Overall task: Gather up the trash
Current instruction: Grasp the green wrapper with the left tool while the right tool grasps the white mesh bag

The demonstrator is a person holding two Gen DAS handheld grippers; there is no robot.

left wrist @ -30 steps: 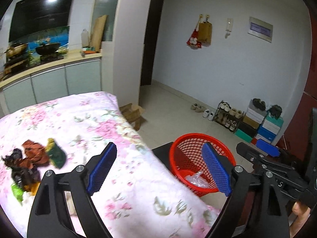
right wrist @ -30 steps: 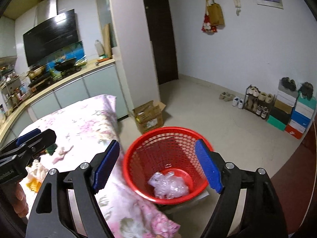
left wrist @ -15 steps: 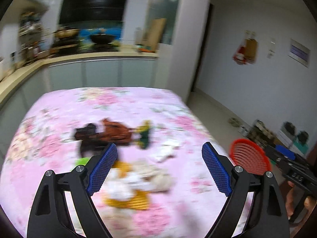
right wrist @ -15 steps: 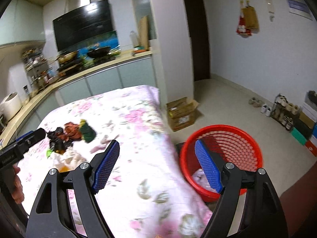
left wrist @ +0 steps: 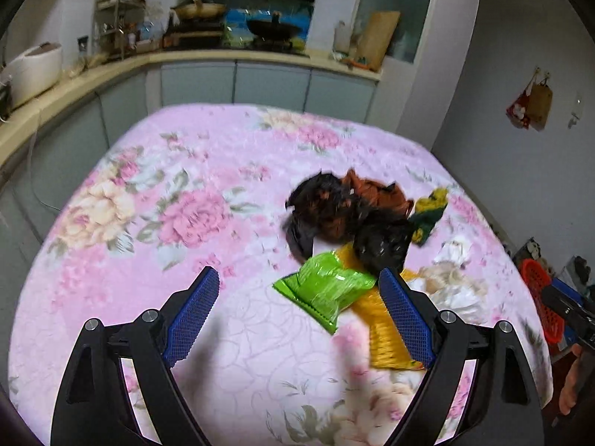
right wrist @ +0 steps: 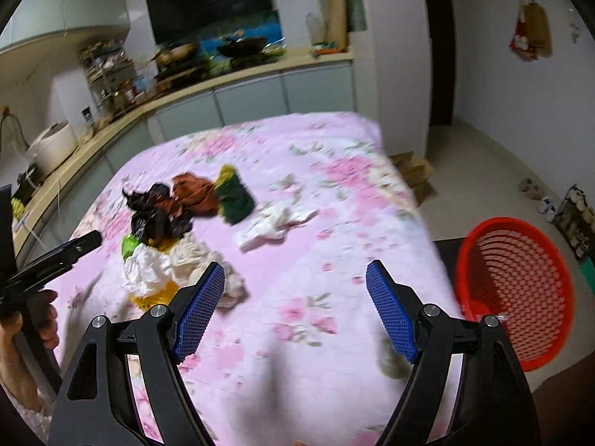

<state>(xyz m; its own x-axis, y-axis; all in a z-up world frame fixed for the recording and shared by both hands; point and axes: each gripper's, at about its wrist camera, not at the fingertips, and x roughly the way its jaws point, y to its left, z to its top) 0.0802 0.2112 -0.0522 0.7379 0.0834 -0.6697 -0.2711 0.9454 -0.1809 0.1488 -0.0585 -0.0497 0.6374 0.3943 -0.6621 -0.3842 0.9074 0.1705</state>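
While the crumpled green plastic wrapper [left wrist: 323,290] lies at the near edge of the trash heap on the pink floral tablecloth [left wrist: 186,193], just ahead of my left gripper [left wrist: 297,312], I keep both jaws wide and empty. I'd drop straight onto it. My right gripper [right wrist: 295,308] has bare cloth ahead; the red mesh basket [right wrist: 517,290] waits off the table's right edge.

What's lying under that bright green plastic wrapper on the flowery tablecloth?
The bright green plastic wrapper overlaps a yellow packet on one side; pink floral tablecloth elsewhere. Anything hidden directly beneath cannot be seen.
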